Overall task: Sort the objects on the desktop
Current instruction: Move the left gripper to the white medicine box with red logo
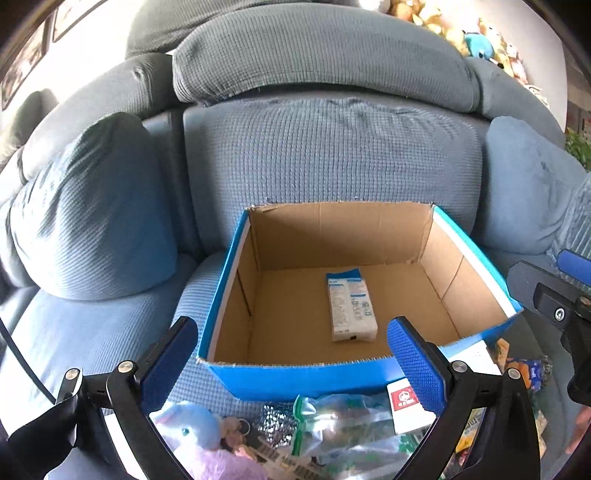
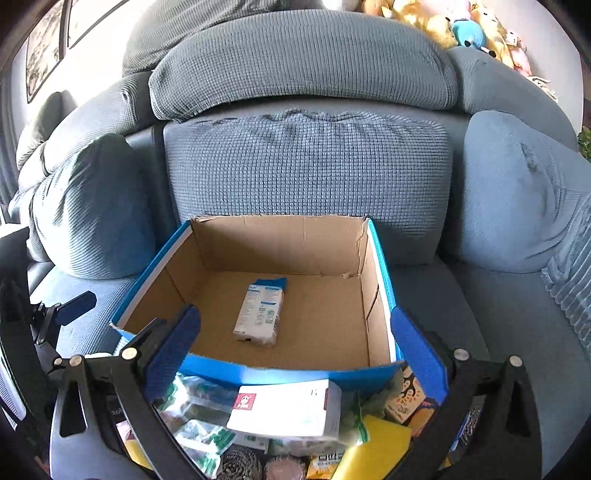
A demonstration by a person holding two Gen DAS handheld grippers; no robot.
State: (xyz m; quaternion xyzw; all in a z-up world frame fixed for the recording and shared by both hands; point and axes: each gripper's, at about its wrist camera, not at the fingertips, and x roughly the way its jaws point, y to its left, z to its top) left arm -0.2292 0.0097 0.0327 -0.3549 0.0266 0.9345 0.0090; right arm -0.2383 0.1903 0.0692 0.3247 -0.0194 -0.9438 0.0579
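Both the left hand-held gripper (image 1: 295, 354) and right hand-held gripper (image 2: 295, 347) gaped empty above cluttered packets (image 2: 284, 410), facing the blue cardboard box (image 1: 295, 380) holding one white pack (image 1: 352, 310) on the sofa (image 1: 332, 155).

grey sofa (image 2: 306, 177) | plush toys (image 2: 476, 29) behind | framed pictures (image 2: 44, 51) on wall

The box (image 1: 354, 376) is corrugated cardboard, raw brown and matt inside, with a smooth blue printed skin outside and a torn, rough top edge. The packet (image 1: 351, 306) inside it looks like soft, slightly glossy plastic film. The sofa (image 1: 332, 155) wears a grey-blue waffle-textured cloth, matt. The bags (image 2: 199, 417) in front are clear, shiny plastic. The white carton (image 2: 288, 410) is smooth paperboard. The scourer (image 2: 240, 465) is shiny metal wire.
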